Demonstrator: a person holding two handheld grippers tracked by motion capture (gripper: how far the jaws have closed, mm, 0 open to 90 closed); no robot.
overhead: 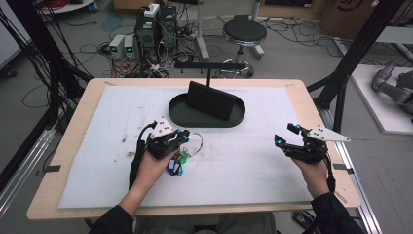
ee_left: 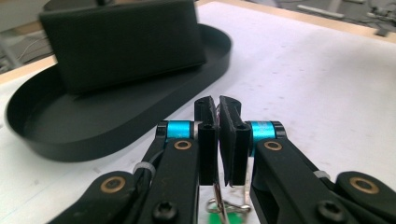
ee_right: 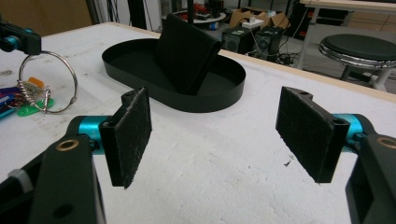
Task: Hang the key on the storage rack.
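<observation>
My left gripper [overhead: 182,136] is shut on a metal key ring [overhead: 197,144], held just above the white mat. Green and blue key tags [overhead: 177,164] hang from the ring, under the hand. In the left gripper view the two pads [ee_left: 218,107] are pressed together and the ring's wire [ee_left: 217,193] runs down between them. The ring with its tags [ee_right: 30,91] also shows at the upper left of the right gripper view. My right gripper [overhead: 286,134] hovers over the mat's right side, open, with nothing between its pads [ee_right: 219,135].
A black oval tray [overhead: 238,117] sits at the mat's far middle, with a black block [overhead: 209,100] standing upright in it. The white mat [overhead: 243,165] covers most of the wooden table. A stool [overhead: 244,33] and cables lie beyond the far edge.
</observation>
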